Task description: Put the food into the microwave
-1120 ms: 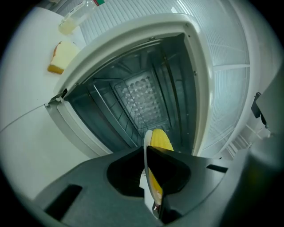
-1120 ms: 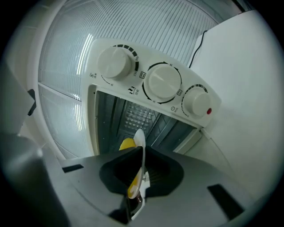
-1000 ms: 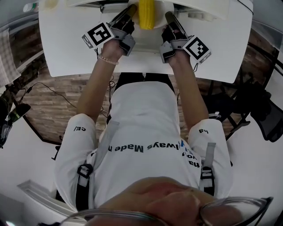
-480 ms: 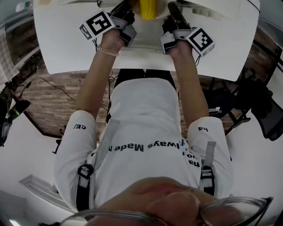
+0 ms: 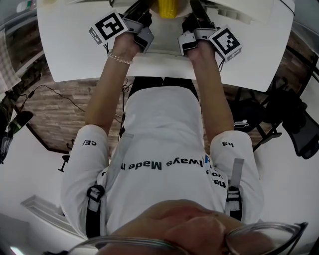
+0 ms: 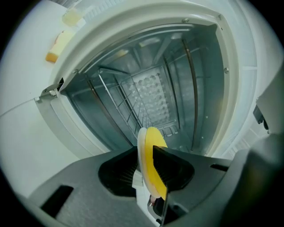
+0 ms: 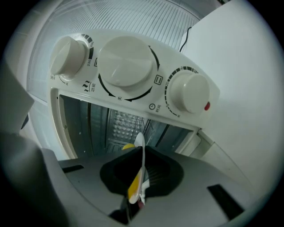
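Held right at the mouth of the open microwave (image 6: 148, 95), with left gripper (image 6: 150, 156) and right gripper (image 7: 139, 165) each squeezing a thin side edge of the yellow food (image 5: 167, 7); probably light, stiff, a bit slippery, so best kept level by both edges.

White printed T-shirt (image 5: 162, 124), seemingly beaded bracelet (image 5: 119, 58)

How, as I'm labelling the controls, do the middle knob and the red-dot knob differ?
The middle knob is bigger than the red-dot knob. Fine tick marks ring the red-dot knob; a thick black arc rims the middle knob. Both are white and round.
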Demonstrator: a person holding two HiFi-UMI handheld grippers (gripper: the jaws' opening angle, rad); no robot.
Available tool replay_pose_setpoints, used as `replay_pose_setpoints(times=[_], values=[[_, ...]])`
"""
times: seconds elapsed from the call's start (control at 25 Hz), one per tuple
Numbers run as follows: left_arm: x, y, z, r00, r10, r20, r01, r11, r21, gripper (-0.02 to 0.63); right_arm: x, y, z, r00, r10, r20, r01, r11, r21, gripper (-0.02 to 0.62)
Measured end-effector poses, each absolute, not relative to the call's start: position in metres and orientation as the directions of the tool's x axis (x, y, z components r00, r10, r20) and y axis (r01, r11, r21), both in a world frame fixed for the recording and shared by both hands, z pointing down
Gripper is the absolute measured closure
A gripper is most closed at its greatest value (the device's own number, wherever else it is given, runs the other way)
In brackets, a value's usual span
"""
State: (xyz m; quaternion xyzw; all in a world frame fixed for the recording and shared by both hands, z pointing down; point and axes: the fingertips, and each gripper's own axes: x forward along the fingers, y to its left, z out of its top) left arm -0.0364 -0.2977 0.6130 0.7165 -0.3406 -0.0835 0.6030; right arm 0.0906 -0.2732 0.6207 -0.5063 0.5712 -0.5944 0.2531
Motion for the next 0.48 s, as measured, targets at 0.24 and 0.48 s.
replay_pose_setpoints(times=[0.24,0.48], values=[[-0.040,-0.284,0.612,0.739,-0.611,0.285,-0.367,-0.009,0.930,0.522,0.093,-0.279,0.618,-0.342,-0.888,0.307,-0.258,-0.226,-0.939,0.574],[-0.039,-0.273,0.613,0.726,-0.630,0.275,-0.321,0.043,0.946,0.577,0.095,-0.280,0.620,-0.333,-0.891,0.309,-0.252,-0.232,-0.940,0.572]])
